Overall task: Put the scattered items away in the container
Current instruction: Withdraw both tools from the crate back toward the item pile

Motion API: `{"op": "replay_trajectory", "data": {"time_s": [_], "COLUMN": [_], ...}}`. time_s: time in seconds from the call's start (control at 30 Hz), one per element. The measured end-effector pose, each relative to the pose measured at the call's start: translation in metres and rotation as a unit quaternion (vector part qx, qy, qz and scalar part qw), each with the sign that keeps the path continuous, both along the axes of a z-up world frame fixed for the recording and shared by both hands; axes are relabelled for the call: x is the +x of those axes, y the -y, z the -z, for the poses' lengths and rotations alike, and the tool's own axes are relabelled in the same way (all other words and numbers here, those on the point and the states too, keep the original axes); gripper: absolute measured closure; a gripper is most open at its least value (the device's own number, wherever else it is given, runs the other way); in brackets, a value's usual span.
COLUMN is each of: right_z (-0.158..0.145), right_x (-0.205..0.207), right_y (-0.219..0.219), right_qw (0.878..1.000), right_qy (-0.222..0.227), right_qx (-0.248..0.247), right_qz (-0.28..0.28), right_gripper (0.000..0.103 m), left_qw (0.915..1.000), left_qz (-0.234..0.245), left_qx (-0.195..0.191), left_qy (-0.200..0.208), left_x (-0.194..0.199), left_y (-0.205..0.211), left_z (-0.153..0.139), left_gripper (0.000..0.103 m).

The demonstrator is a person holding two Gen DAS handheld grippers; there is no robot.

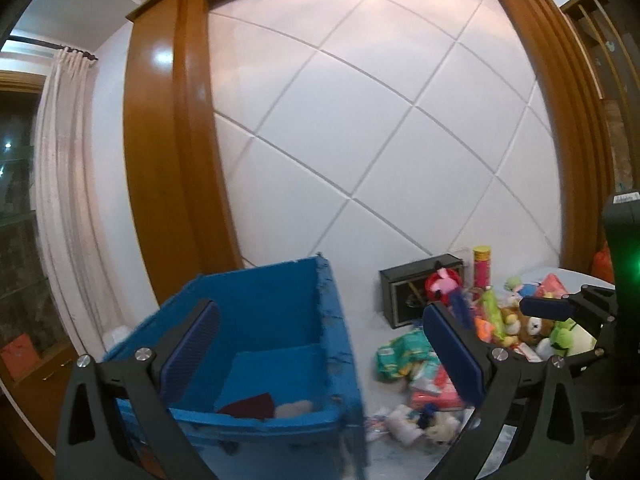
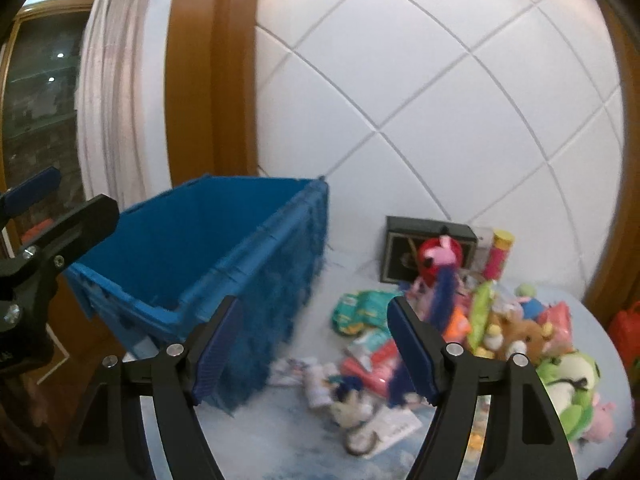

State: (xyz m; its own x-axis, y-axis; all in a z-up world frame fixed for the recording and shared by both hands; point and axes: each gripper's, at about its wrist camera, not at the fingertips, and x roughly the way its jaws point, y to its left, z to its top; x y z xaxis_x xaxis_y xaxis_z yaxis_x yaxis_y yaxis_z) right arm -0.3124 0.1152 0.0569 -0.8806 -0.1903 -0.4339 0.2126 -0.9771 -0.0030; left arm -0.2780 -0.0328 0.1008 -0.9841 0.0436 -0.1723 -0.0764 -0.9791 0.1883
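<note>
A blue plastic crate [image 1: 276, 320] stands on the table's left side, with a dark red cloth [image 1: 250, 405] and a pale item [image 1: 294, 408] inside; it also shows in the right wrist view [image 2: 208, 240]. My left gripper [image 1: 320, 352] is open and empty, hovering over the crate's near right corner. My right gripper [image 2: 316, 348] is open and empty, just right of the crate. A heap of plush toys [image 2: 520, 336], packets [image 2: 364, 308] and small items [image 2: 320, 384] lies on the table to the right.
A dark box [image 2: 428, 248] and a yellow-pink tube [image 2: 498, 254] stand against the white padded wall. A green frog plush [image 2: 568, 384] lies near the round table's right edge [image 2: 616, 344]. A wooden frame and curtain are at left.
</note>
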Motion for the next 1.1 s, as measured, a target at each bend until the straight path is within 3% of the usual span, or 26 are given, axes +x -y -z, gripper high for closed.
{"op": "replay_trajectory", "data": {"time_s": [0.57,0.67,0.83,1.03,1.1], "right_z": [0.062,0.070,0.073,0.071,0.070], "right_x": [0.038,0.039,0.037,0.028,0.024], "right_y": [-0.163,-0.183,-0.203,-0.214,-0.215], "right_qw": [0.996,0.995,0.993,0.992,0.991], "right_qy": [0.066,0.075,0.080,0.082,0.083], "right_qx": [0.003,-0.002,-0.005,0.000,0.002], "right_qz": [0.060,0.070,0.082,0.099,0.104], "right_gripper": [0.028,0.028,0.028,0.028,0.028], "left_qw": [0.9962,0.9965,0.9981,0.9928,0.9915], "left_qz": [0.059,0.054,0.035,0.061,0.066], "left_qx": [0.040,0.032,0.019,0.068,0.067], "left_qy": [0.050,0.054,0.046,0.077,0.090], "left_x": [0.015,0.016,0.017,0.003,-0.006], "left_y": [-0.131,-0.148,-0.169,-0.174,-0.176], "left_z": [0.043,0.051,0.054,0.059,0.061], "left_gripper": [0.000,0.000,0.000,0.000,0.000]}}
